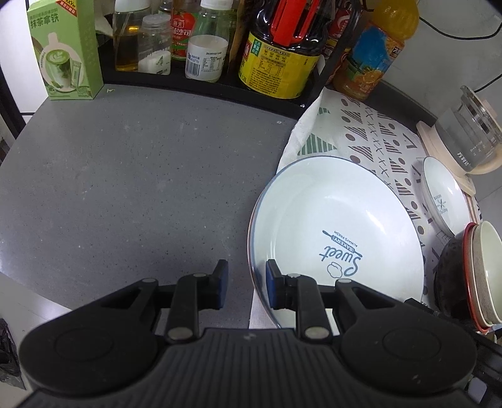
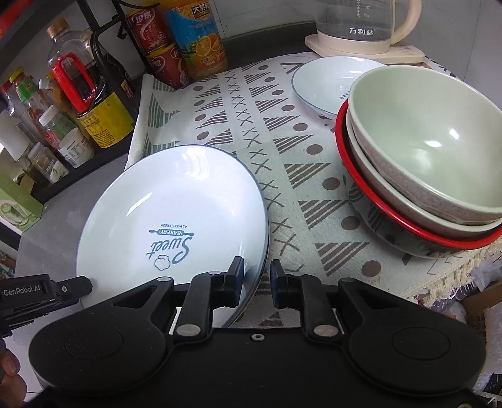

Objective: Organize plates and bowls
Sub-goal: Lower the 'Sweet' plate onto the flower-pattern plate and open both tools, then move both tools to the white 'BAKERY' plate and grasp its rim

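— Where was the large plate (image 2: 175, 213)?
— Near-left, half on the patterned cloth (image 2: 282, 150), lettering facing away. We had the left gripper (image 1: 244, 284) and right gripper (image 2: 257, 282) straddling its rim, jaws apart, possibly touching.
— The stacked bowls (image 2: 423, 163)?
— Clear only from our right wrist.

A: What's behind the grey speckled countertop (image 1: 125, 175)?
B: A black rack (image 1: 200, 86) crowded with bottles, a green carton (image 1: 64, 50) beside it.
A: And right?
B: A patterned cloth (image 2: 282, 150), a glass kettle (image 2: 364, 22), pale wall (image 1: 455, 56) with cables
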`<state>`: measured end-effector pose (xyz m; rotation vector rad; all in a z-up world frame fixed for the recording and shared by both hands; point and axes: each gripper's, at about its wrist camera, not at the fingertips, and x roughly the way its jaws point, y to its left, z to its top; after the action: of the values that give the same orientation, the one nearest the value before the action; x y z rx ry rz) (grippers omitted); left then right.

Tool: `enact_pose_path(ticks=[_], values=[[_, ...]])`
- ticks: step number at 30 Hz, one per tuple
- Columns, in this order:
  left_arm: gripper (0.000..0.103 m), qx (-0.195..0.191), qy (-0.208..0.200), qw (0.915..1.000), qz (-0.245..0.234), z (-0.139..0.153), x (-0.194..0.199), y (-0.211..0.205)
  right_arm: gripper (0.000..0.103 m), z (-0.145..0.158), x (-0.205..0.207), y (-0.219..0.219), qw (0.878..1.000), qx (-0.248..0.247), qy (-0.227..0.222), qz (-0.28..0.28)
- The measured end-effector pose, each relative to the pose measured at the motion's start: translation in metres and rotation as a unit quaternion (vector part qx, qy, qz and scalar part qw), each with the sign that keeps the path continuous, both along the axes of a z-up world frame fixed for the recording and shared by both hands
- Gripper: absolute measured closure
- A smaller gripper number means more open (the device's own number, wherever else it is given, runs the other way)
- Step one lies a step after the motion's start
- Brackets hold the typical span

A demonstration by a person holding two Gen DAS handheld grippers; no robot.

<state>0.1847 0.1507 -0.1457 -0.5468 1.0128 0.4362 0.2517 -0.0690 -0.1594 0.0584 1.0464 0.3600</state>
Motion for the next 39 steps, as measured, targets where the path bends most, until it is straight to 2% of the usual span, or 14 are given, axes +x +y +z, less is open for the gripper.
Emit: enact_pose_path(ticks=[3, 4, 5, 7, 8, 10, 12, 13, 14, 18, 24, 30, 37, 39], values=[[0.081, -0.006, -0.002, 1.0, -0.001, 0.005, -0.001, 0.0, 0.083, 0.002, -0.002, -0.003, 1.0, 0.004, 0.005, -0.002], [0.077, -0.009, -0.003, 0.9999, -0.004, 0.008, -0.001, 0.0, 0.083, 0.004, -0.003, -0.003, 1.0, 0.004, 0.004, -0.003], [0.073, -0.011, -0.003, 0.9999, -0.007, 0.01, -0.001, 0.0, 0.083, 0.006, -0.004, -0.004, 1.0, 0.004, 0.003, -0.002], [0.053, -0.011, -0.002, 0.9999, -0.01, 0.015, -0.001, -0.001, 0.083, 0.01, -0.005, -0.005, 1.0, 0.013, 0.004, -0.003], [0.05, -0.01, -0.004, 0.9999, -0.012, 0.018, -0.001, -0.002, 0.082, 0.012, -0.005, -0.006, 1.0, 0.02, 0.007, -0.003], [0.039, -0.008, -0.007, 0.9997, -0.02, 0.022, 0.0, -0.004, 0.076, 0.018, -0.005, -0.006, 0.999, 0.032, 0.01, 0.002], [0.029, -0.003, -0.005, 0.9996, -0.027, 0.026, 0.002, -0.005, 0.053, 0.027, -0.006, -0.007, 0.999, 0.036, -0.001, 0.003], [0.026, -0.004, -0.004, 0.9995, -0.031, 0.028, 0.002, -0.005, 0.048, 0.032, -0.007, -0.007, 0.999, 0.037, -0.011, 0.003], [0.026, -0.006, -0.004, 0.9993, -0.036, 0.029, 0.004, -0.005, 0.042, 0.037, -0.007, -0.008, 0.999, 0.038, -0.02, 0.006], [0.02, 0.004, -0.007, 0.9987, -0.051, 0.036, 0.007, -0.009, 0.033, 0.049, -0.007, -0.009, 0.998, 0.041, -0.035, 0.008], [0.02, 0.013, -0.009, 0.9977, -0.066, 0.046, 0.011, -0.017, 0.011, 0.061, -0.011, -0.012, 0.997, 0.046, -0.054, 0.008], [0.014, 0.014, -0.027, 0.9964, -0.079, 0.054, 0.018, -0.023, 0.004, 0.08, -0.013, -0.018, 0.996, 0.055, -0.074, -0.004], [0.0, 0.017, -0.047, 0.9928, -0.109, 0.066, 0.027, -0.037, 0.001, 0.096, -0.008, -0.025, 0.995, 0.051, -0.087, -0.013], [0.0, 0.022, -0.048, 0.9922, -0.113, 0.068, 0.031, -0.04, 0.0, 0.099, -0.007, -0.027, 0.995, 0.049, -0.089, -0.012]])
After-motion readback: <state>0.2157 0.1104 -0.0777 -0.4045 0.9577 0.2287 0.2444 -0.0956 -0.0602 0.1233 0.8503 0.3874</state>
